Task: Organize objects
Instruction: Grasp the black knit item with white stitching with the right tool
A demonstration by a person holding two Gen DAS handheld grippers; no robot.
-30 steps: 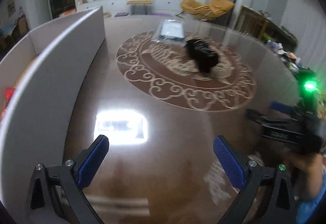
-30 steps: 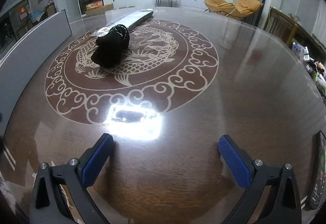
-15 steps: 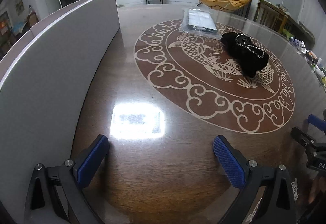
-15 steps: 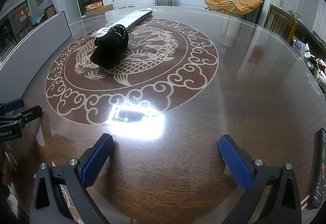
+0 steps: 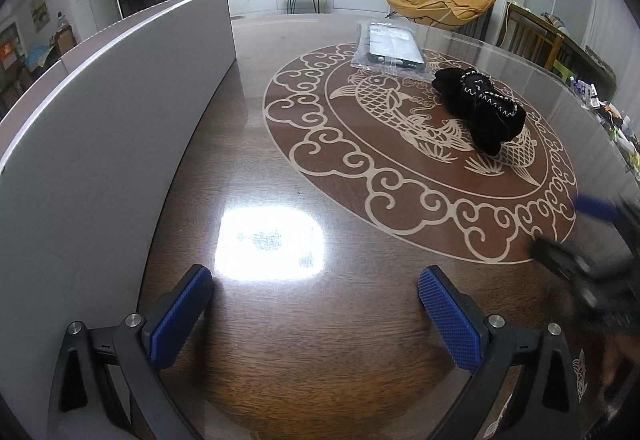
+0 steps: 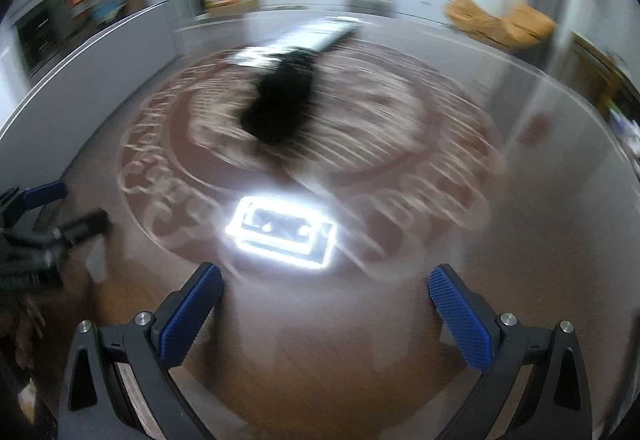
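Note:
A black fabric item with white stitching (image 5: 480, 108) lies on the round wooden table's fish medallion (image 5: 360, 160). A clear plastic bag holding a flat dark item (image 5: 390, 48) lies just beyond it. My left gripper (image 5: 316, 300) is open and empty, low over the near table. My right gripper (image 6: 326, 296) is open and empty; its view is blurred, with the black item (image 6: 280, 108) ahead. The right gripper shows blurred at the right edge of the left wrist view (image 5: 592, 240). The left gripper shows at the left edge of the right wrist view (image 6: 40, 216).
A tall grey box wall (image 5: 100, 128) runs along the table's left side. Small bottles and clutter (image 5: 612, 120) sit at the far right edge. A bright lamp reflection (image 5: 268, 244) lies on the glossy top.
The left view has turned right, away from the box, then steadied. The right gripper has started moving fast toward the black item; its view is now blurred.

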